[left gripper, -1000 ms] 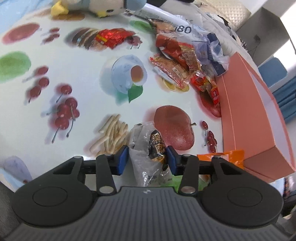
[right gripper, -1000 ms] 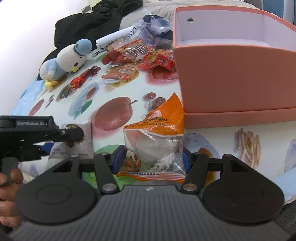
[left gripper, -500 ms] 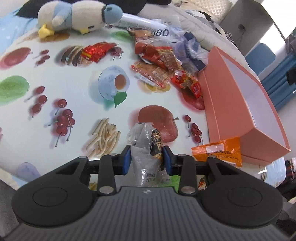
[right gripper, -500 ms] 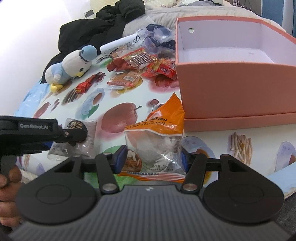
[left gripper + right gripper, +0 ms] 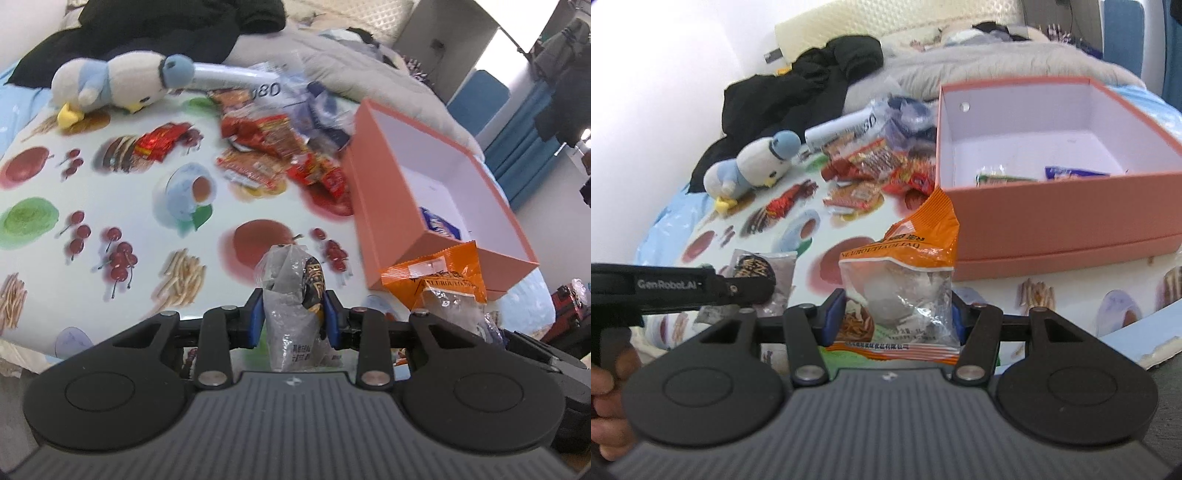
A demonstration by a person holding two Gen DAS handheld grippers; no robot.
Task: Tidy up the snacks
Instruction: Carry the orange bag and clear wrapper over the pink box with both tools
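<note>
Surface: bed under a fruit-print cover [image 5: 110, 192] | Head end: grey quilt [image 5: 997, 62], black clothing [image 5: 798, 88], cream quilted headboard [image 5: 886, 18] | Left: white wall [image 5: 665, 55] | Right: blue curtain [image 5: 517, 162], blue chair [image 5: 476, 99] | Light: bright daylight

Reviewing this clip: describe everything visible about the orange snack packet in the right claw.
The orange snack packet is a crinkly plastic pouch with an orange top and bottom band, black lettering and a clear window showing pale contents. It stands upright, lifted off the table, pinched at both sides by the right claw, just in front of the pink box, not touching it.
</note>
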